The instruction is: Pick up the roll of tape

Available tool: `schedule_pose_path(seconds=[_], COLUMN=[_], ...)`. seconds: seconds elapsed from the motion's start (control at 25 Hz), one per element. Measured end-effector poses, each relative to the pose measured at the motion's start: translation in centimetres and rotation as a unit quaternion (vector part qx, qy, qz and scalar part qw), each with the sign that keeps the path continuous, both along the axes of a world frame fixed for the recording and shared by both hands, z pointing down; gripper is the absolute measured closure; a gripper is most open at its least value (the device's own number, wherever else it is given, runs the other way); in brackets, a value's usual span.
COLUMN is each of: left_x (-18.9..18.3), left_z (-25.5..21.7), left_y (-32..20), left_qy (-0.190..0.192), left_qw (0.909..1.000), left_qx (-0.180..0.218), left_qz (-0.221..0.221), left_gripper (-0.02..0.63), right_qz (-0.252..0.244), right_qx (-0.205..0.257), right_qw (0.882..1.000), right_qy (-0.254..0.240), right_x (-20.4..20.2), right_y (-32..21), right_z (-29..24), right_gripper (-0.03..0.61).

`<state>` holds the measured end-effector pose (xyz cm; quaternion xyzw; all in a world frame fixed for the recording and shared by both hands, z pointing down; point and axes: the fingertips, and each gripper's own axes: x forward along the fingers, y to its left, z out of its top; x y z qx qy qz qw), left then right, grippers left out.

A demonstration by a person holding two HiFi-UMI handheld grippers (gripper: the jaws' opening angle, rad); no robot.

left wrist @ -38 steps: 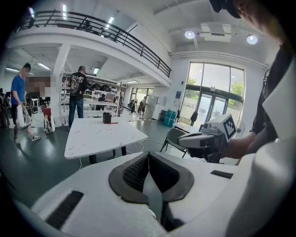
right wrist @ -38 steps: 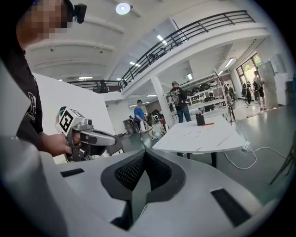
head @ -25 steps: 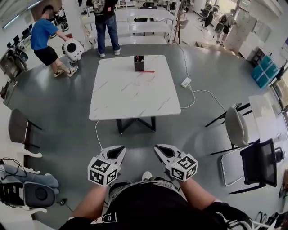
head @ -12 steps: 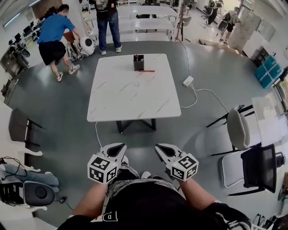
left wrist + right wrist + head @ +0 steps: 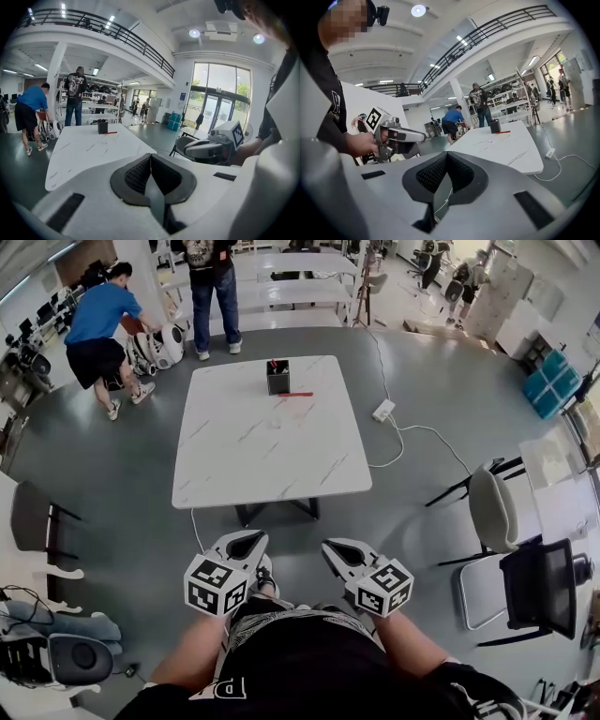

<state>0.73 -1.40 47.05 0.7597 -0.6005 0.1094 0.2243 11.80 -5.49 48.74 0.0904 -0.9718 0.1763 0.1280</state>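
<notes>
The roll of tape (image 5: 491, 140) is hard to make out. Only a small pale speck on the bench (image 5: 234, 465) could be it, lying nearer than the black pen holder (image 5: 277, 377) and the red pen (image 5: 298, 394) beside that; its shape cannot be told. The bench has a square white top with thin grey marble veins on a dark base. It stands on a smooth grey floor (image 5: 122, 474) in a large, bright hall. A white cable (image 5: 417, 432) trails from a power strip (image 5: 384, 411) on the floor to the bench's right, and a pale chair (image 5: 492, 507) stands farther right. Beyond the bench a person in a blue top (image 5: 98, 324) bends over, and another person (image 5: 208, 277) is cut off by the top edge. Well short of the bench, the left tongs (image 5: 246, 542) and right tongs (image 5: 339, 549) are held side by side. Each has its ribbed black pads pressed together on nothing.
</notes>
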Motion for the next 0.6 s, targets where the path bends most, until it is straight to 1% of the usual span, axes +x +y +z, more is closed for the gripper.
schedule_pose_path(seconds=[0.12,0.24,0.4,0.6], left_x=[-0.7,-1.5,-3.4,-6.7], left_z=[0.0,0.8,1.3,0.8], left_y=[-0.9,-1.4,-2.3,-4.8], left_qy=[0.005,0.010,0.013,0.012], left_qw=[1.0000,0.9999,0.9999,0.9999], left_qx=[0.004,-0.003,-0.008,-0.001], left_qz=[0.001,0.008,0.007,0.005], left_gripper=[0.595,0.595,0.595,0.595], right_qz=[0.002,0.005,-0.002,-0.011], right_qx=[0.004,0.000,0.001,0.005], right_qw=[1.000,1.000,1.000,0.999], right_qy=[0.011,0.018,0.024,0.030], right_x=[-0.3,-1.3,-3.4,-6.9], right_y=[-0.9,-1.8,-2.9,-4.7], right_z=[0.3,0.7,0.7,0.4], right_gripper=[0.574,0.574,0.574,0.574])
